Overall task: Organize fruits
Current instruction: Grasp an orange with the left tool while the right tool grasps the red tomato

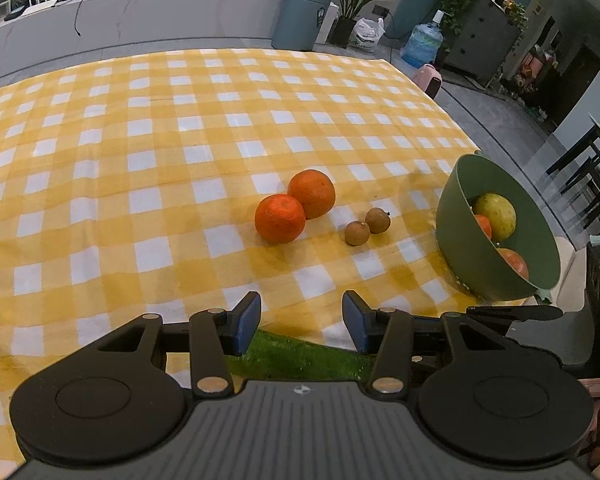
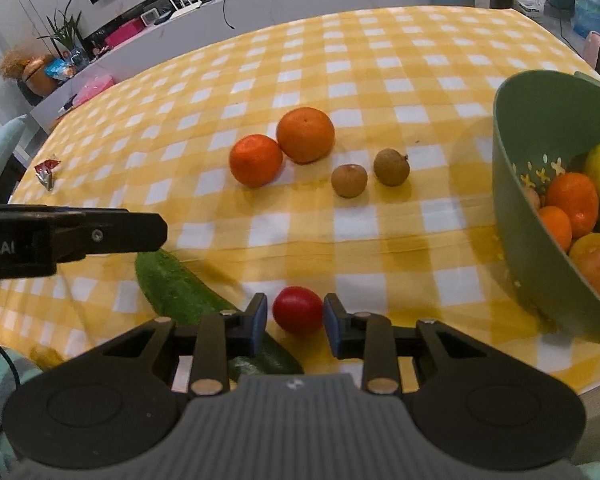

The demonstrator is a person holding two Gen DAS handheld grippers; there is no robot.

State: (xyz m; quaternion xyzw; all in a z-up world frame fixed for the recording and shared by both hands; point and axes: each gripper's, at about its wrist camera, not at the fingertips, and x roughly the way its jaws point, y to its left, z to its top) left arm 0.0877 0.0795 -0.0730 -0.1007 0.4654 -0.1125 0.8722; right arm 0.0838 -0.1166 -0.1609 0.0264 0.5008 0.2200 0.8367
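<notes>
Fruit lies scattered across a yellow-and-white checked tablecloth (image 2: pixel 380 60) as a person works two handheld grippers over it.

The right gripper (image 2: pixel 296 320) has its fingers drawn narrow around a small red tomato (image 2: pixel 298 310) that sits on the cloth. The blue pads stand at the tomato's 3 and 9 o'clock sides, seemingly against its skin.

The left gripper (image 1: pixel 302 322) stands about half open with nothing between its pads. It hangs over a cucumber (image 2: pixel 180 292), whose green skin shows through the gap in the left wrist view. Whether the fingers touch it cannot be told.

Seen from the right wrist, the cucumber lies at 9 to 10 o'clock of the tomato, running under the right gripper's left finger.

Two tangerines, one smaller (image 2: pixel 256 160) and one larger (image 2: pixel 305 135), touch each other toward 12 o'clock of the tomato. Two brown longans (image 2: pixel 349 181) (image 2: pixel 391 167) sit just beside each other at about 1 o'clock.

A green colander bowl (image 2: pixel 532 200) stands tilted at 3 o'clock, near the table's edge. It holds orange, yellow-green and reddish fruit.

A crumpled red wrapper (image 2: pixel 48 168) lies well apart at 10 o'clock.
</notes>
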